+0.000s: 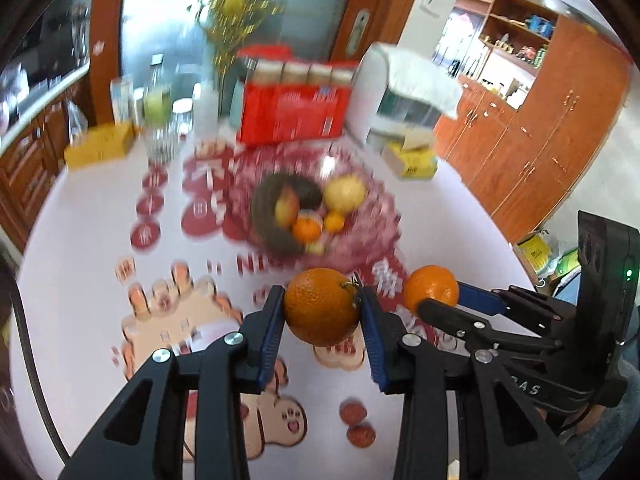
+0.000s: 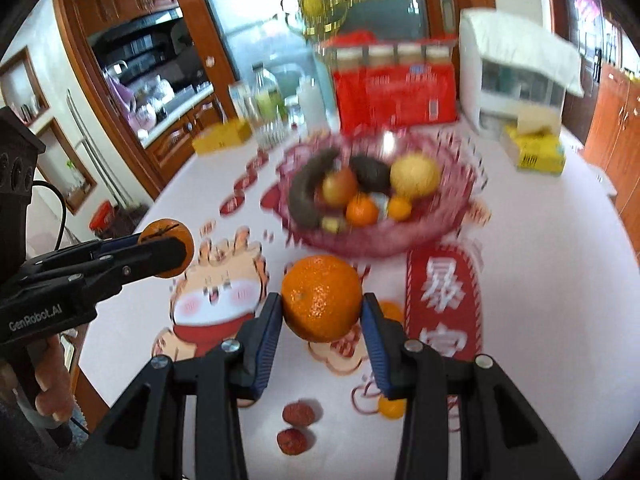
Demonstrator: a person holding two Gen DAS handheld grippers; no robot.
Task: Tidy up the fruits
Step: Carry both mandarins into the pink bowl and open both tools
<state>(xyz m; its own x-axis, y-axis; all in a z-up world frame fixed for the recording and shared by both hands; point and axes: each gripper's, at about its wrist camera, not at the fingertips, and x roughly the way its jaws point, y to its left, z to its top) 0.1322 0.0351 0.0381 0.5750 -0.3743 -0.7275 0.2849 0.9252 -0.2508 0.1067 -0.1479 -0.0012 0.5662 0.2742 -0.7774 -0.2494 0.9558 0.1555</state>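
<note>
Okay, I see white table [image 2: 540,240], cartoon stickers, pink glass fruit bowl [image 2: 448,220], wood cabinets [image 1: 540,128] behind; left gripper [image 1: 322,310] clamps orange [image 1: 322,306], right gripper [image 2: 322,308] clamps tangerine [image 2: 322,298].

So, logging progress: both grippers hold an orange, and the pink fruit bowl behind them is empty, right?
Not quite. The left gripper and right gripper do each hold an orange, but the right wrist view shows the pink fruit bowl already holds fruit.
</note>
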